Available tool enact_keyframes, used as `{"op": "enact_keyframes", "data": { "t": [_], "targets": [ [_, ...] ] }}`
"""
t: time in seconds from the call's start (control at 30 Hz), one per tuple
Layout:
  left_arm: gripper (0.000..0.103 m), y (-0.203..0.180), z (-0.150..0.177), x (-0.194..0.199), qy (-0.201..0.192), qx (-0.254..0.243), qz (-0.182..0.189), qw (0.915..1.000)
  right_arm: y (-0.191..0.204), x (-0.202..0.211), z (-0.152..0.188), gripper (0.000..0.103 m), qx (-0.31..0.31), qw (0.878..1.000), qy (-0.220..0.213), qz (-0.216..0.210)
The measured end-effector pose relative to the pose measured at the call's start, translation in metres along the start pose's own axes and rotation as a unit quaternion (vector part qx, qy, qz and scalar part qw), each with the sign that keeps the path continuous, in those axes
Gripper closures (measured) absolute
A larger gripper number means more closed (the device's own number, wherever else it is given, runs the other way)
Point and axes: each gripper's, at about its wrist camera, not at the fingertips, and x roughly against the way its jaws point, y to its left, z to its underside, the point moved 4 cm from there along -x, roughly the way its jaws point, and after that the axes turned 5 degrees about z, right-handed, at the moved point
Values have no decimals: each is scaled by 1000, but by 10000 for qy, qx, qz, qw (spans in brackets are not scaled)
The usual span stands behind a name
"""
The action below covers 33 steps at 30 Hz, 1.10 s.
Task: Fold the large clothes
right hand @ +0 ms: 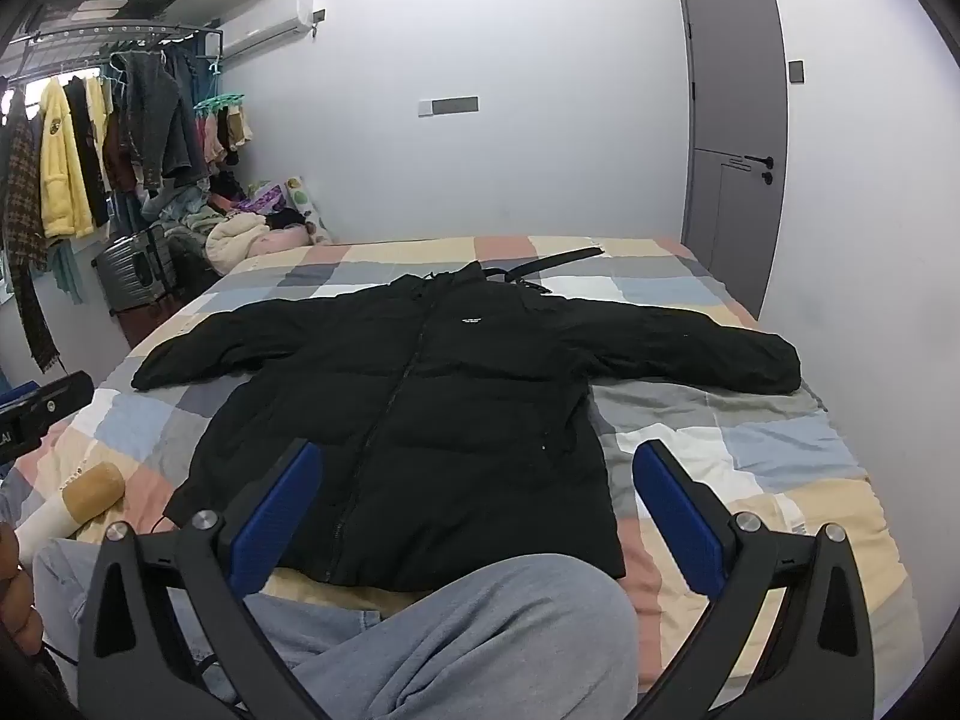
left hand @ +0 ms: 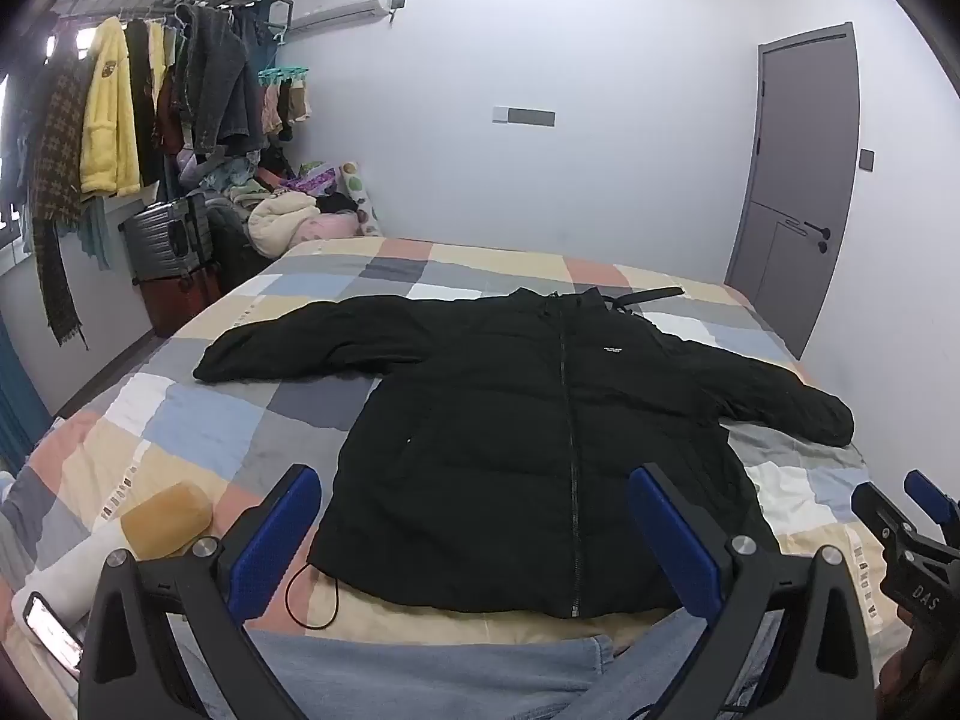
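Observation:
A black puffer jacket [left hand: 516, 420] [right hand: 432, 396] lies flat and front-up on the bed, zipped, with both sleeves spread out to the sides. A small white label sits on its chest. My left gripper [left hand: 474, 516] hovers open above the jacket's hem, nothing between its blue pads. My right gripper [right hand: 477, 492] is also open, held over the hem's right corner, apart from the cloth. The right gripper's tip [left hand: 900, 516] shows at the right edge of the left wrist view.
The bed [left hand: 198, 420] [right hand: 750, 450] has a checked pastel cover. The person's knees in grey trousers [right hand: 456, 630] are at the near edge. A beige roll [left hand: 168, 516] and a phone [left hand: 51, 630] lie near left. A clothes rack [left hand: 138, 108], suitcase [left hand: 171, 234] and door [left hand: 798, 180] stand around.

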Motion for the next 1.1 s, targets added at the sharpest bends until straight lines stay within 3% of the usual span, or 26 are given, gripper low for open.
{"op": "enact_keyframes", "data": {
  "t": [0.17,0.4,1.1],
  "targets": [
    [0,-9,4,-1,21,-165,-57,9998,5,2,1,0,-18,10000,0,-64],
    [0,-4,1,-2,75,-104,13,9999,-21,2,-2,0,-120,9999,23,-31],
    [0,-6,0,1,52,-55,-1,10000,-11,-1,0,0,-159,9999,30,60]
  ]
}}
